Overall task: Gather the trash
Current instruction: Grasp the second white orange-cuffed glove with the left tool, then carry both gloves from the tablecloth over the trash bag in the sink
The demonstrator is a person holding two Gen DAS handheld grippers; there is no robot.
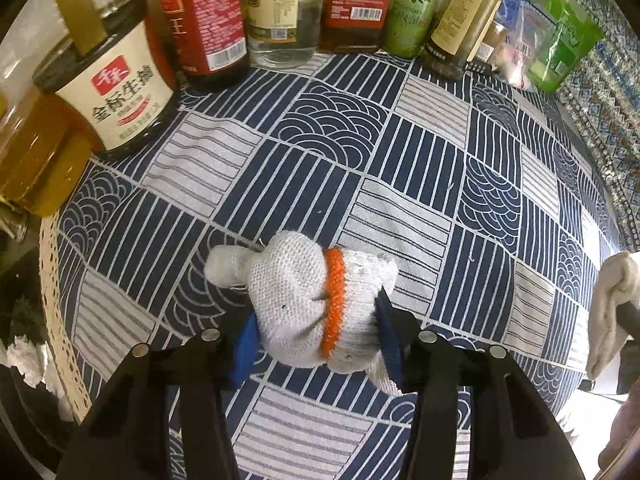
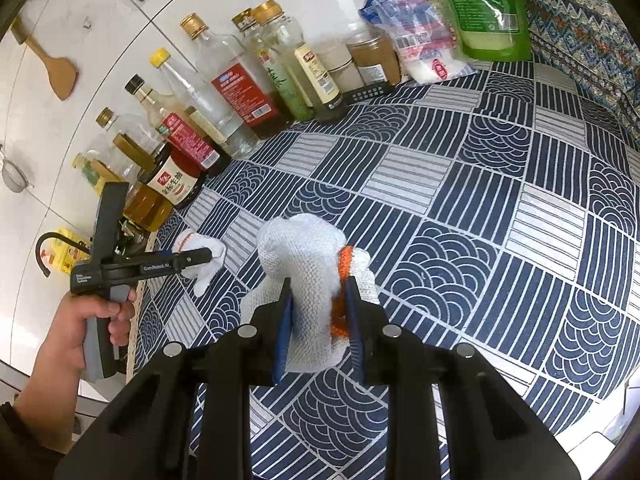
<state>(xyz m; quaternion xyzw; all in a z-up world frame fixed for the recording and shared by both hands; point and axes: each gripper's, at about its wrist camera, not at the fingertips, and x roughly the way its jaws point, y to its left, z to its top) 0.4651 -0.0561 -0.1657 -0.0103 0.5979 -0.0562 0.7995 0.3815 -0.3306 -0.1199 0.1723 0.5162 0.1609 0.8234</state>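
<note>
Left wrist view: my left gripper point(image 1: 316, 320) pinches one knit glove point(image 1: 304, 300) above the worktop's point(image 1: 400, 168) near edge; my right gripper point(image 2: 318, 320) clamps another glove point(image 2: 308, 280). Loose cloth dangles, so either could slip free or snag the bottles point(image 2: 224, 92) along the back edge.

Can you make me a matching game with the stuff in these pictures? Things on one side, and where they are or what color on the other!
Things:
1. knit glove
2. wooden spatula
3. green pouch
4. soy sauce bottle

Place or colour:
A. hangs on the white wall
B. squeezed between the left tongs
C. stands at the far end of the cloth, beside a clear bag
D. has a cream label with a red badge

Pairs: 1-B, 2-A, 3-C, 4-D
</note>
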